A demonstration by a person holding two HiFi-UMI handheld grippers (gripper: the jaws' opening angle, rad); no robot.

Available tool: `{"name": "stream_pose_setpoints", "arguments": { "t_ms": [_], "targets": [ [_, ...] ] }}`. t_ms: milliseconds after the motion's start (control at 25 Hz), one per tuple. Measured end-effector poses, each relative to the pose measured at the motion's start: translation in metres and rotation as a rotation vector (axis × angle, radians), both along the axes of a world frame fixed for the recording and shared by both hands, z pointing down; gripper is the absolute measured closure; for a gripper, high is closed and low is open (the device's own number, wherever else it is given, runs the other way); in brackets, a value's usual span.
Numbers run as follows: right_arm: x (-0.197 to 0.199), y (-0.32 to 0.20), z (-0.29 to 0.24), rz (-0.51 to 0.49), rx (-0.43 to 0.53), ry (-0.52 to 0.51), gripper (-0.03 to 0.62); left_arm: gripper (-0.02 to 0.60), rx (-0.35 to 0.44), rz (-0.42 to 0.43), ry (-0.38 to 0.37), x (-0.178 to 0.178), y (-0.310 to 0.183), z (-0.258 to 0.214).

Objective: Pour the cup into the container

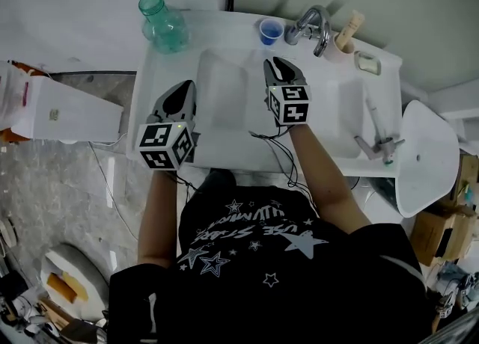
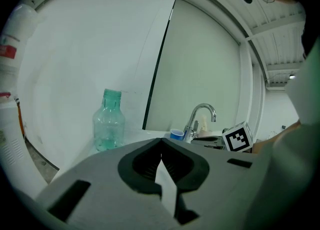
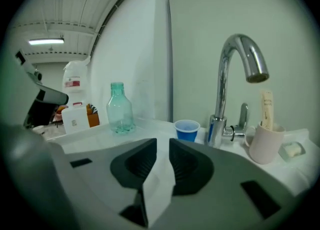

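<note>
Right tongs [image 3: 162,143] slightly apart, shirt lettering [image 1: 251,232] upside-down

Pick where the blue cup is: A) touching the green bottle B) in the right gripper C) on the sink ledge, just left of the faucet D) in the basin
C: the blue cup stands upright on the sink ledge beside the faucet, apart from the green bottle.

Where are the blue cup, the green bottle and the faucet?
blue cup [image 3: 187,131], right gripper view, its side wall.
green bottle [image 3: 120,113], right gripper view, its body.
faucet [image 3: 220,91], right gripper view, its upright neck.
</note>
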State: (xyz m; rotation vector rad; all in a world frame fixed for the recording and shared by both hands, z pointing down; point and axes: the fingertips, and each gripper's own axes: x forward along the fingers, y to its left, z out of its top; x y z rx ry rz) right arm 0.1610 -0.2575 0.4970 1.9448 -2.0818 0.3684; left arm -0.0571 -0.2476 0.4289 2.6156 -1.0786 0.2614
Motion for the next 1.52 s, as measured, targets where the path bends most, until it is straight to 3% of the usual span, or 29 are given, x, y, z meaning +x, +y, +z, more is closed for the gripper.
{"name": "stream_pose_setpoints", "arguments": {
  "t_ms": [240, 880, 1520],
  "targets": [
    [-0.012, 0.029, -0.015, -0.079, 0.035, 0.006, 0.585, 0.571, 0.028, -0.043, -0.003, 0.000, 0.039, -0.010],
    [-0.034, 0.138, -0.064, -0.304, 0.129, 0.009, 0.588, 0.571, 0.058, -0.141, 0.009, 0.010, 0.157, -0.013],
    [-0.016, 0.237, -0.075, -0.400, 0.143, -0.064, 0.588, 0.571, 0.054, -0.215, -0.011, 0.034, 0.267, -0.008]
  ]
}}
